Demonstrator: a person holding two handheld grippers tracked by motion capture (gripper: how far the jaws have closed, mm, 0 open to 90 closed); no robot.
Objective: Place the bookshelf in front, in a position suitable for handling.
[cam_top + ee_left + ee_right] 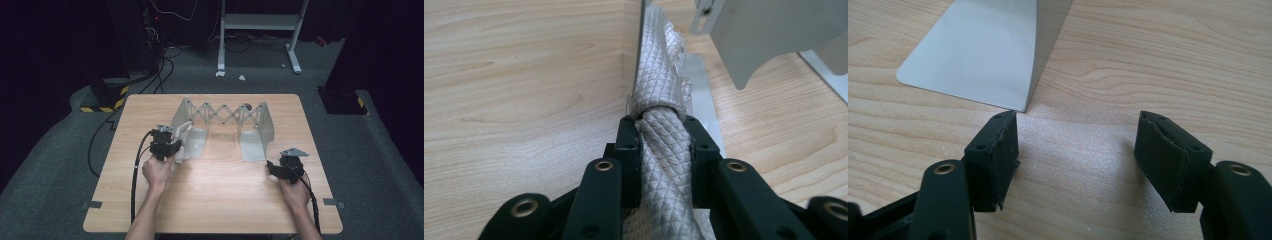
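A grey metal rack (pixel 223 116) with two end plates joined by a scissor lattice stands on the far half of the table. A rolled pale quilted cloth (pixel 663 125) is clamped between the jaws of my left gripper (pixel 662 131). The cloth's far end reaches to the rack's left base plate (pixel 704 95). In the high view my left gripper (pixel 176 145) holds the cloth (pixel 184 145) at the rack's left end. My right gripper (pixel 1075 150) stands open low over bare wood, just short of the corner of the rack's right base plate (pixel 973 55). In the high view it (pixel 271 166) sits near the table's right edge.
The wooden table (pixel 220 200) is bare in its near half. Cables trail from both grippers off the front edge. A white desk frame (pixel 260 30) and black stands rise from the grey carpet behind the table.
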